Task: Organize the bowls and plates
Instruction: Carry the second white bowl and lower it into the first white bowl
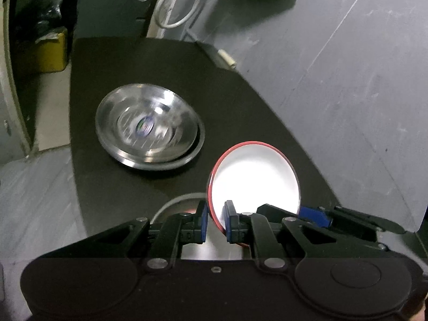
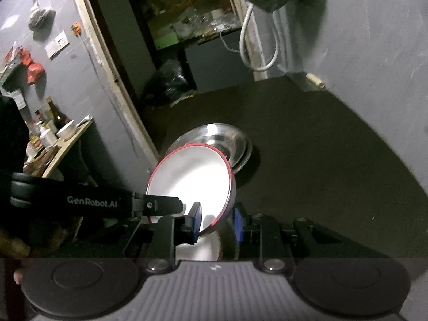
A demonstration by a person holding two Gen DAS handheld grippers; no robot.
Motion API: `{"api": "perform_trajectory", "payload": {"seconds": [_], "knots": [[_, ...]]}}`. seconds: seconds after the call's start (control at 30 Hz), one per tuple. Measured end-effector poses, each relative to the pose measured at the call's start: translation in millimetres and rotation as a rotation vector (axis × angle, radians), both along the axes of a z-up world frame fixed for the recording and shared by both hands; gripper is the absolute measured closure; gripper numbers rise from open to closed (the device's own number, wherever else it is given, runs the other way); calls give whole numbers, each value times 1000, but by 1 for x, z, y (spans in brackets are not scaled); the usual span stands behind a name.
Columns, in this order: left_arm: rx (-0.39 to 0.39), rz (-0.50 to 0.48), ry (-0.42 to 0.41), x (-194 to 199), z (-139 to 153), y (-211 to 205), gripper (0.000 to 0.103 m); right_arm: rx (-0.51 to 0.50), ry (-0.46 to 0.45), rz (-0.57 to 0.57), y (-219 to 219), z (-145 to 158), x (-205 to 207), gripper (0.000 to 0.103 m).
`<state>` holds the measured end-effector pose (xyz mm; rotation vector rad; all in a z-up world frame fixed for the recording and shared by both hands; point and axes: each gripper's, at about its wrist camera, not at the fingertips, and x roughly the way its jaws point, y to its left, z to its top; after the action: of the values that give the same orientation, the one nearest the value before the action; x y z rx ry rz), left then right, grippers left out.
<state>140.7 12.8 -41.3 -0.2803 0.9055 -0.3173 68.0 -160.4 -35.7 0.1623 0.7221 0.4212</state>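
Left wrist view
Red-rimmed bowl (image 1: 254,179): a glossy white inside and a thin red rim are seen; it is held tilted above the dark table (image 1: 112,61), its inside brightly lit.
Left gripper (image 1: 216,220): the rim of the bowl is pinched at its lower left edge between the blue pads (image 1: 230,220).
Right gripper (image 1: 313,215): only a blue pad and black linkage are seen at the bowl's lower right edge.
Steel bowl (image 1: 145,123): it is nested in a steel plate (image 1: 160,161) on the table, well apart from the held bowl; it is blurred.

Right wrist view
Red-rimmed bowl (image 2: 192,179): the steel outer wall is shown at its right edge; it is tilted in front of the steel bowl (image 2: 222,136).
Right gripper (image 2: 217,223): the bowl's lower edge is clamped between its pads.
Left gripper (image 2: 160,206): the bowl's near-left rim is reached from the left; its grip cannot be told here.
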Motion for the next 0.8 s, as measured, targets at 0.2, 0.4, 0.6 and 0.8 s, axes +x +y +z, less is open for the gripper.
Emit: {"api": "perform_trajectory", "payload": {"seconds": [0.2, 0.4, 0.6, 0.8], "knots": [[42, 1, 50, -15, -13, 4, 89, 5, 87, 25, 4, -17, -2, 75], [43, 22, 99, -18, -21, 6, 88, -25, 116, 48, 10, -21, -1, 74], [61, 39, 120, -21, -24, 6, 87, -51, 127, 75, 18, -21, 0, 73], [71, 41, 128, -21, -21, 4, 86, -71, 150, 86, 21, -21, 4, 73]]}}
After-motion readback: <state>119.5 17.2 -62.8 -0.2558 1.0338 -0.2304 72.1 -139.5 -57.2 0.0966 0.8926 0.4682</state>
